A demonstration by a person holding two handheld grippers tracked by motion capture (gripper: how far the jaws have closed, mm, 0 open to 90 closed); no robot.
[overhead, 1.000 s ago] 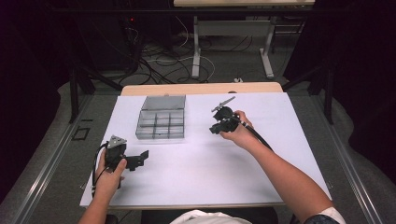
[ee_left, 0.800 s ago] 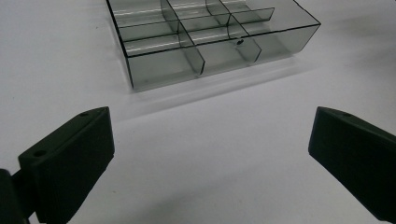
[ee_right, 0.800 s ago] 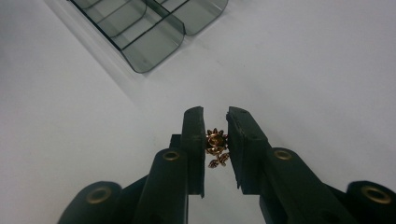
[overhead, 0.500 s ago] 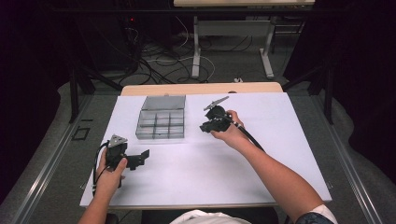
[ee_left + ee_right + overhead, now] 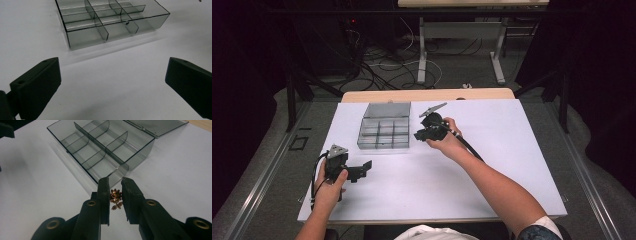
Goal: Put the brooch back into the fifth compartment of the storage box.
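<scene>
The right tongs (image 5: 115, 185), clamped on a small gold flower charm (image 5: 115, 196), have moved closer to the clear divided box (image 5: 384, 133), likely for dropping in; left tongs (image 5: 112, 82) wait apart.

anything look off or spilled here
Nothing stands out. The clear divided box sits flat on the white table, lid open, compartments looking empty. The right hand-held gripper is shut on a small gold flower-shaped trinket; the left hand-held gripper is open.
</scene>
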